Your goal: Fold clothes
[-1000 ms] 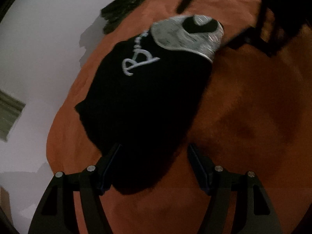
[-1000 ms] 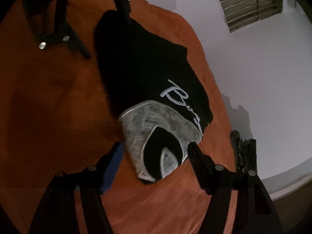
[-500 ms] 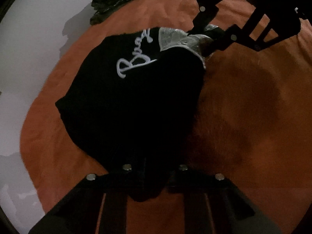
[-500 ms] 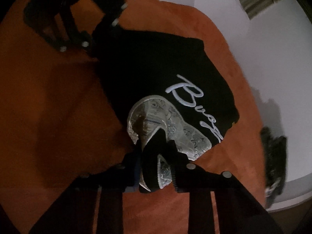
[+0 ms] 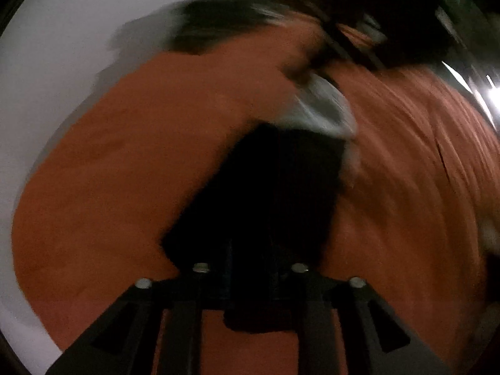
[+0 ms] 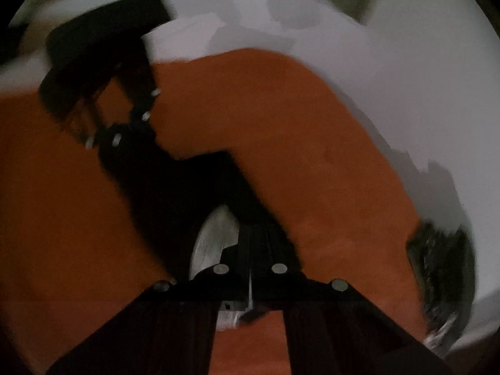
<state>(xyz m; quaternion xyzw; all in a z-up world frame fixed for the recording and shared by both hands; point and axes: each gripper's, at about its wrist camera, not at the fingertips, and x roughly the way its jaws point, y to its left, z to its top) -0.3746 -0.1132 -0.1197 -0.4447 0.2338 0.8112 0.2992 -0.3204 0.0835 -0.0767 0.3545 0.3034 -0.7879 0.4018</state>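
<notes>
- Garment (image 5: 275, 187): a black top with a silver-grey printed panel (image 5: 322, 109), held off the orange surface (image 5: 125, 172) and strung between the two claws. Both views are motion-blurred.
- Left claw (image 5: 250, 268): black cloth fills the gap between its jaws. The jaws are opening slightly at this moment, yet the cloth appears pinched. The fingertips are lost against the dark fabric.
- Right claw (image 6: 250, 268): jaws pressed together, pinching the end of the garment that carries the silver-grey panel (image 6: 212, 240). The left claw shows beyond it, at the far end of the cloth span.
- Risk, slip: judged from the loosening left jaws, the black end could slide out, and the garment would drop in a heap.
- Risk, uneven lift: judged from the slack cloth hanging between the grips, the garment could land skewed or bunched when laid down, spoiling the fold line.
- Risk, snag: the claws sit near each other, so a trailing edge could catch on a finger.
- Dark bundle (image 6: 440, 265): it lies at the far edge of the orange surface, well apart from the garment. What it is cannot be told.
- Containers: none visible in either view.
</notes>
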